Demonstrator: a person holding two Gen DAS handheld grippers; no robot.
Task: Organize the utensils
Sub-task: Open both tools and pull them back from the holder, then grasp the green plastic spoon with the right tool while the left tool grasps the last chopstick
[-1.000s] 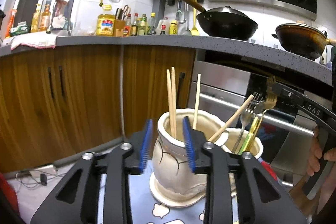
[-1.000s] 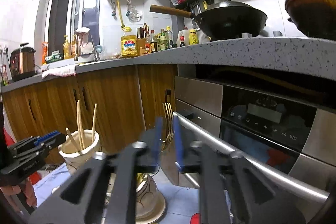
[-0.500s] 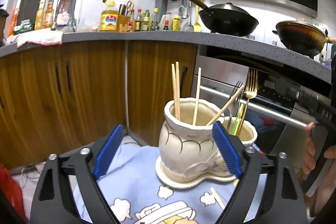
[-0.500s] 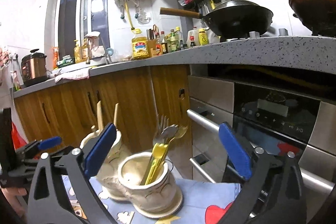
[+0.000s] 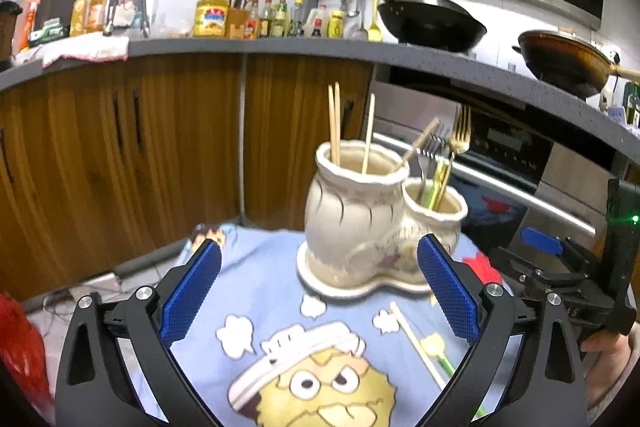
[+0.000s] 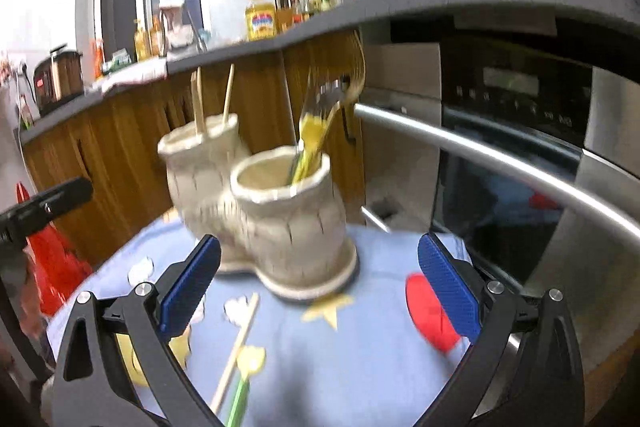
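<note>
A cream ceramic double holder (image 5: pixel 352 223) stands on a blue cartoon cloth (image 5: pixel 272 291). Its taller pot holds several wooden chopsticks (image 5: pixel 334 123); its shorter pot (image 5: pixel 436 205) holds forks (image 5: pixel 460 131). A loose chopstick (image 5: pixel 416 339) and a green-handled utensil (image 5: pixel 448 361) lie on the cloth in front. My left gripper (image 5: pixel 318 291) is open and empty, in front of the holder. In the right wrist view the holder (image 6: pixel 280 215) stands ahead, with forks (image 6: pixel 324 111), the loose chopstick (image 6: pixel 236 347) and the green-handled utensil (image 6: pixel 239 399). My right gripper (image 6: pixel 318 291) is open and empty.
Wooden cabinets (image 5: pixel 120 155) and an oven with a steel handle bar (image 6: pixel 500 159) stand close behind the cloth. The grey counter (image 5: pixel 280 47) above carries bottles, a black wok (image 5: pixel 432 23) and a brown pan (image 5: pixel 560 59). The right gripper shows in the left wrist view (image 5: pixel 568 275).
Both grippers have opened wide and drawn back from the holder. The chopsticks and forks they reached with now stand in the pots. The cloth and loose utensils have come into view.
</note>
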